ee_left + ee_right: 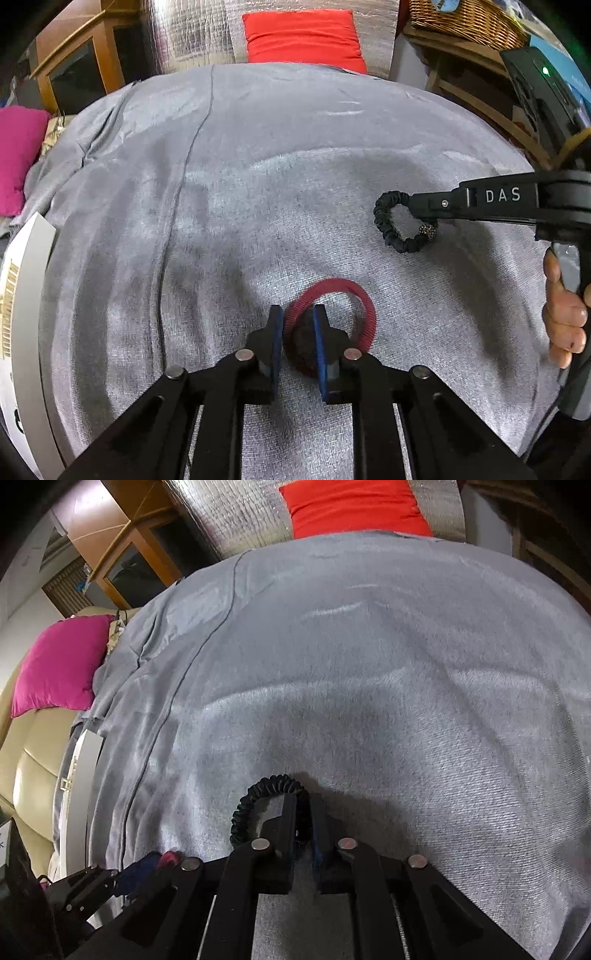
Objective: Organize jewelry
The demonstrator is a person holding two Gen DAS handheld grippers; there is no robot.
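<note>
— Left gripper [298, 314], what's in it?
— Its blue pads pinch a red hair band [364, 314] on the grey blanket [258, 184].
— And right?
— Right gripper [303, 805], nearly closed, clamps a black scrunchie [255, 794] just above the cloth, red cushion [351, 506] behind.

Dim indoor light; soft shadows fall on the grey cloth [295, 166]; strong fisheye bending and dark corners; slight blur.
</note>
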